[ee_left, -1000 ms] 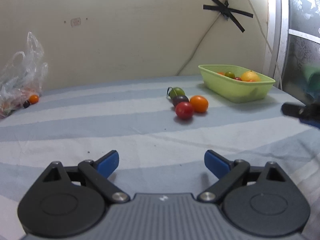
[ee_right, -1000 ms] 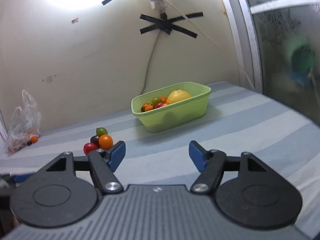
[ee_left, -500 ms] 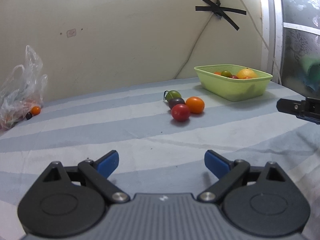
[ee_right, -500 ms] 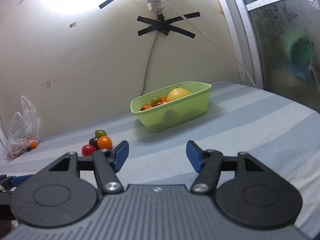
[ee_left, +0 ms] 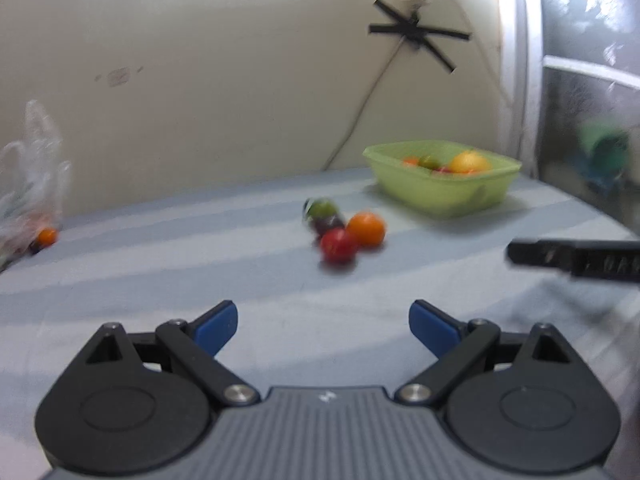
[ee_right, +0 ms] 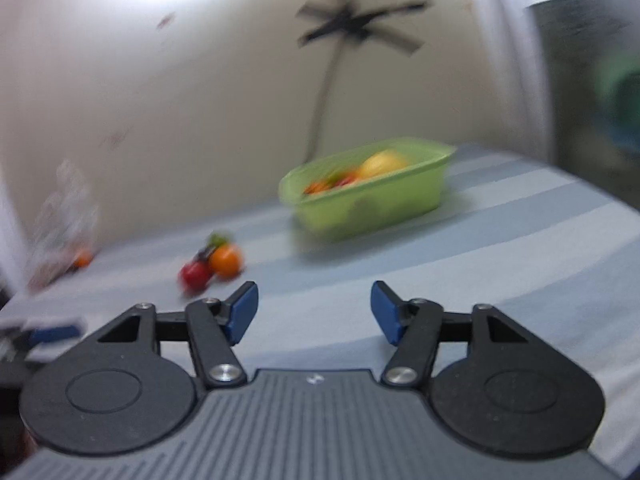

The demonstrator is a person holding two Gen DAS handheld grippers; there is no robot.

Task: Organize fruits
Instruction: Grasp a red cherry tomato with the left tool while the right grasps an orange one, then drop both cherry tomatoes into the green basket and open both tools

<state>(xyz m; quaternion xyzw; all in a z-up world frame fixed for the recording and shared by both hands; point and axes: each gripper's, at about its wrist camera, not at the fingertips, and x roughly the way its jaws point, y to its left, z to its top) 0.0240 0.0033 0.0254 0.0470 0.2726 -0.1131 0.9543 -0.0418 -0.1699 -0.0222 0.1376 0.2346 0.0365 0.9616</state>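
Since a second ago the right gripper's (ee_right: pixel 314 306) jaws have been closing, the gap between the blue pads (ee_right: pixel 244 310) narrower than before and nothing between them; the green basket (ee_right: pixel 384 204) has slid from centre toward centre-right of that view, which is now blurred.

Left wrist view: the left gripper (ee_left: pixel 323 324) fills the bottom of the frame, its jaws spread wide and empty above the striped blue-grey cloth (ee_left: pixel 160 280). Just right of centre lies a cluster of loose fruit: a red tomato (ee_left: pixel 338 245) touching an orange one (ee_left: pixel 366 230), a dark one (ee_left: pixel 329 223) and a green one (ee_left: pixel 321 208) behind them. The green basket (ee_left: pixel 440 196) sits at centre right, well apart from the cluster, holding a yellow fruit (ee_left: pixel 469 162) and smaller ones. At far left is a clear plastic bag (ee_left: pixel 30 184) with a small orange fruit (ee_left: pixel 47 236) beside it. A black finger of the other gripper juts in at the right edge.

Right wrist view: the jaws stand partly apart, gripping nothing. The red tomato (ee_right: pixel 195 275) and orange one (ee_right: pixel 226 261) lie at centre left, just above the left pad; the basket is beyond, at centre right.
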